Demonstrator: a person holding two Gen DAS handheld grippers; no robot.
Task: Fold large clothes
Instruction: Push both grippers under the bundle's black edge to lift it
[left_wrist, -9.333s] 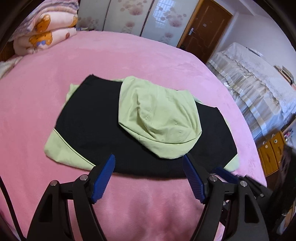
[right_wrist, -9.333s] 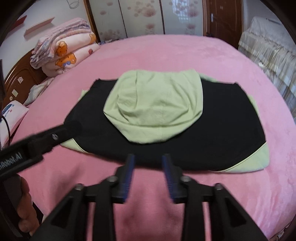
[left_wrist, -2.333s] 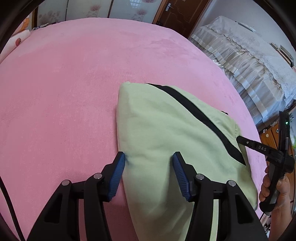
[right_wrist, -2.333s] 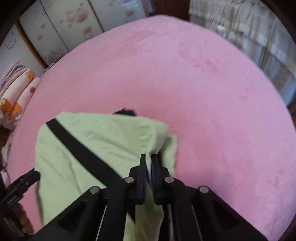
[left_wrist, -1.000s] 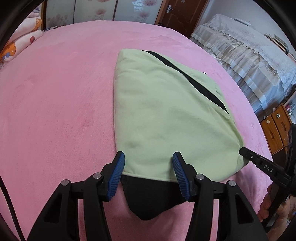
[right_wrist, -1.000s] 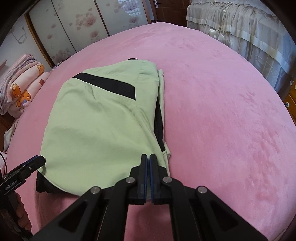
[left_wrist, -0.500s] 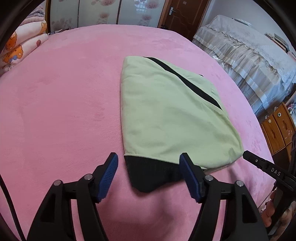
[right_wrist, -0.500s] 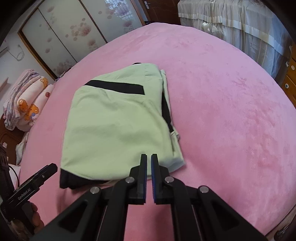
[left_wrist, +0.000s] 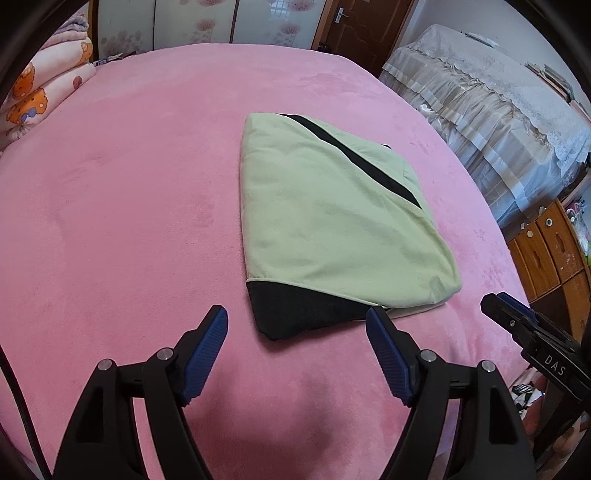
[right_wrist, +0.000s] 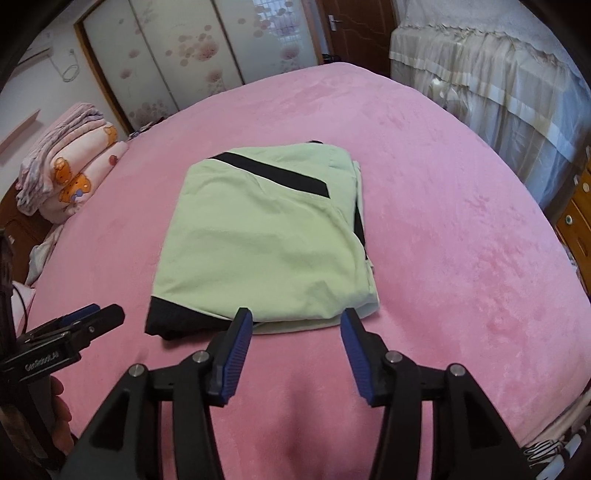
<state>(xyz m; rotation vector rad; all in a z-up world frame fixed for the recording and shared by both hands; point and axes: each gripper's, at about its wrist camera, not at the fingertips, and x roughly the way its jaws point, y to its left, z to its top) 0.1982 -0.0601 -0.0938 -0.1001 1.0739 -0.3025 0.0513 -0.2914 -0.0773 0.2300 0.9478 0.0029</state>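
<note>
Left wrist view: sits behind the left gripper (left_wrist: 297, 354), above the near edge of the bed (left_wrist: 129, 206), facing across it toward the door (left_wrist: 364, 22). Right wrist view: behind the right gripper (right_wrist: 295, 356), same edge, angled toward the sliding wardrobe doors (right_wrist: 192, 55). Both moderately near, looking down. Shared: folded garment (left_wrist: 332, 225) (right_wrist: 258, 236), pink bed, stacked quilts (right_wrist: 70, 162); each catches the other gripper at its margin.

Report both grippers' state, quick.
Left gripper: open, holding nothing.
Right gripper: open, holding nothing; the folded jacket lies free on the bed.
</note>
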